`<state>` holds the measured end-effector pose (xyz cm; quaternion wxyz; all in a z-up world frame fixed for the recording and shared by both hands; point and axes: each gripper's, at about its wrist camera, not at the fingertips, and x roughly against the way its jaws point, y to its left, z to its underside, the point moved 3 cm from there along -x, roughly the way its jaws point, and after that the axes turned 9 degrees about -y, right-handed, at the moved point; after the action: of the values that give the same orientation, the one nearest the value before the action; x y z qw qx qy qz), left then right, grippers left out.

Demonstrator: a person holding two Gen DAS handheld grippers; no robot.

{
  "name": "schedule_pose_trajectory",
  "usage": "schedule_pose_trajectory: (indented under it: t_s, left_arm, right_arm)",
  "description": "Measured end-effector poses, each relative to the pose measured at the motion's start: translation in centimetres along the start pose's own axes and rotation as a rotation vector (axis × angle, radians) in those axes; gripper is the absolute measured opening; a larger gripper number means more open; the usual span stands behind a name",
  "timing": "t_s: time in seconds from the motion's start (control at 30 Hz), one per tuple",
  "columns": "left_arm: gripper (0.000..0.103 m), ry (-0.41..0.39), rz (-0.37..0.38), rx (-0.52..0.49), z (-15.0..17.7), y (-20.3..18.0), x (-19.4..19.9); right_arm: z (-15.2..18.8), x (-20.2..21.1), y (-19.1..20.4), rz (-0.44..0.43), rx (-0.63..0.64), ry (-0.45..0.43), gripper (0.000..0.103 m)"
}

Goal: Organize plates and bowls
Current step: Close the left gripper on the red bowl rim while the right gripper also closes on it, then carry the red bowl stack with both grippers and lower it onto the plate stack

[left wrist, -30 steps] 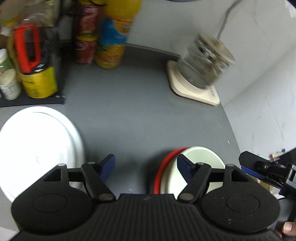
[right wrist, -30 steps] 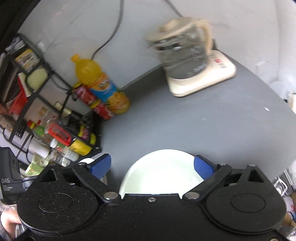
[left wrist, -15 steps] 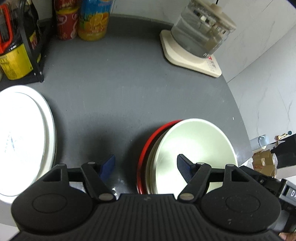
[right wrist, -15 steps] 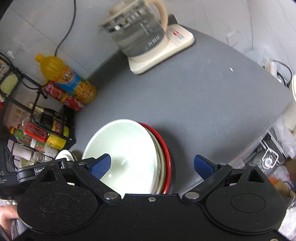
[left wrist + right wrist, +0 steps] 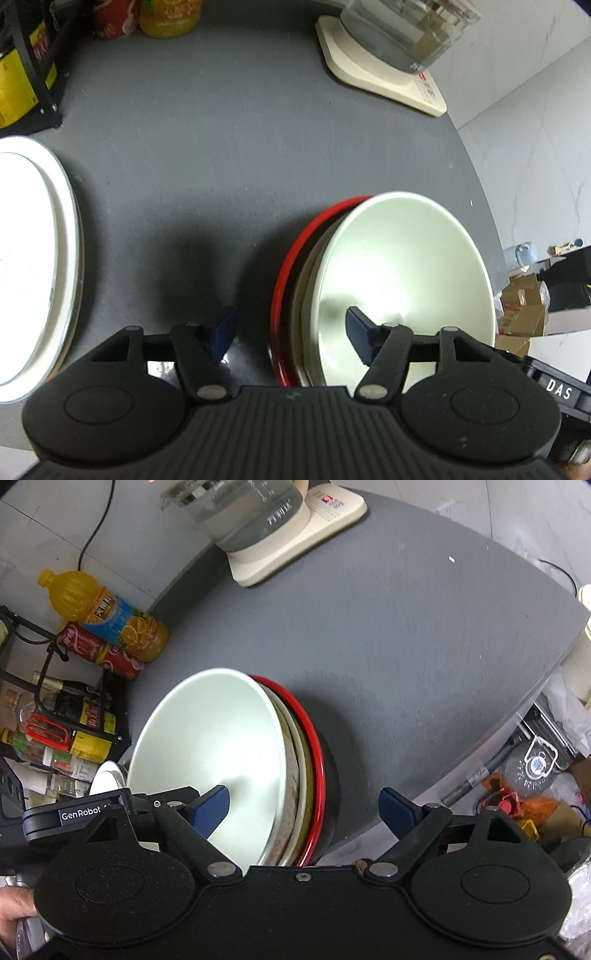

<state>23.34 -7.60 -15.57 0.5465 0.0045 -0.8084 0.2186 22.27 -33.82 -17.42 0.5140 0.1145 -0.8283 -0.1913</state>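
A pale green bowl (image 5: 402,266) tops a stack of dishes whose widest piece is a red-rimmed plate (image 5: 295,254), near the front edge of the grey counter. My left gripper (image 5: 291,330) hangs open above the stack's left rim, holding nothing. In the right wrist view the same bowl (image 5: 214,742) and red-rimmed plate (image 5: 314,746) lie below my right gripper (image 5: 304,810), which is open and spans the stack's right edge. A stack of white plates (image 5: 33,258) sits at the far left.
An electric glass kettle (image 5: 251,513) on a cream base (image 5: 384,74) stands at the back. An orange juice bottle (image 5: 107,613), a red can (image 5: 99,653) and a black rack of bottles (image 5: 62,720) line the left. The counter's edge (image 5: 535,698) drops to floor clutter on the right.
Both grippers have pulled back and risen, so more of the bowl stack and counter shows. The jaws have stayed open and the dishes have not moved.
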Motion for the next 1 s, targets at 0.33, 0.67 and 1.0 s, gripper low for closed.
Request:
schedule_pose_trajectory:
  t_s: [0.33,0.67,1.0]
  left_arm:
    - [0.027,0.034,0.027,0.026,0.5,0.8,-0.8]
    - [0.027,0.003,0.036,0.016,0.3,1.2,0.5]
    - [0.028,-0.068,0.037,0.085,-1.1,3.7,3.5]
  right_arm:
    - [0.7,-0.9,-0.2,0.021,0.001,0.042,0.036]
    - [0.1,-0.6,1.3,0.023,0.062,0.016,0.035]
    - [-1.0,-0.7,5.0,-0.027,0.133,0.005,0.035]
